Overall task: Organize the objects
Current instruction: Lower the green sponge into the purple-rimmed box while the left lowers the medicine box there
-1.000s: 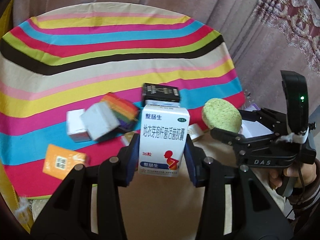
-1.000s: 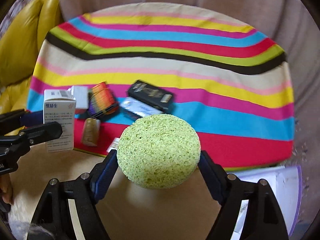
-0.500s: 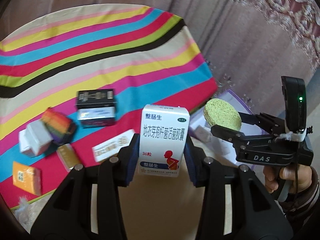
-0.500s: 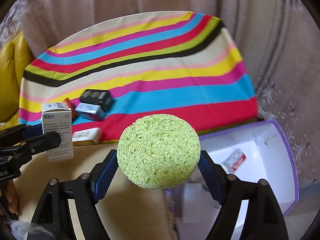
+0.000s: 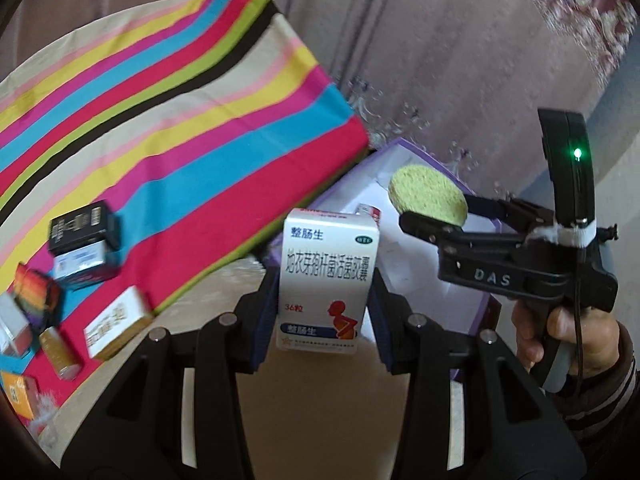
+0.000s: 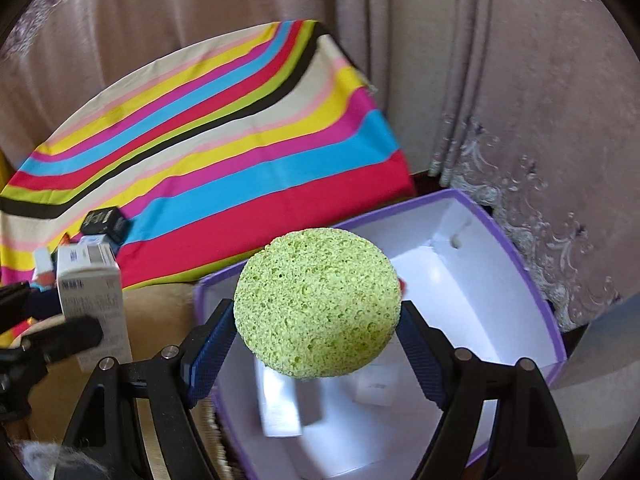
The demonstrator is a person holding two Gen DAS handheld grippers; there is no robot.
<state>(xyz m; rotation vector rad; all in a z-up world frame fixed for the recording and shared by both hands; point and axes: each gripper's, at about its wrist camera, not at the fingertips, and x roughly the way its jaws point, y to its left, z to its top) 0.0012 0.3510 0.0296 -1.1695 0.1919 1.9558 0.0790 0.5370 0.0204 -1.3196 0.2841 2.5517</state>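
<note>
My left gripper (image 5: 320, 300) is shut on a white medicine box (image 5: 326, 280) with blue Chinese print and holds it upright in the air beside the striped cloth. The box also shows in the right wrist view (image 6: 92, 300). My right gripper (image 6: 316, 332) is shut on a round green sponge (image 6: 316, 304) and holds it over the near left part of a white box with a purple rim (image 6: 532, 280). The sponge (image 5: 428, 198) and the purple-rimmed box (image 5: 486, 312) also show in the left wrist view, right of my left gripper.
The striped cloth (image 5: 168, 120) carries a black box (image 5: 82, 226), a rainbow block (image 5: 36, 294), a white and gold box (image 5: 116, 322), a small gold tube (image 5: 60, 354) and an orange packet (image 5: 16, 394). Small white packs (image 6: 280, 400) lie inside the purple-rimmed box. Curtains hang behind.
Both grippers have swung to the right with their loads, away from the cloth. The purple-rimmed box has come into view and the sponge now hangs over it.
</note>
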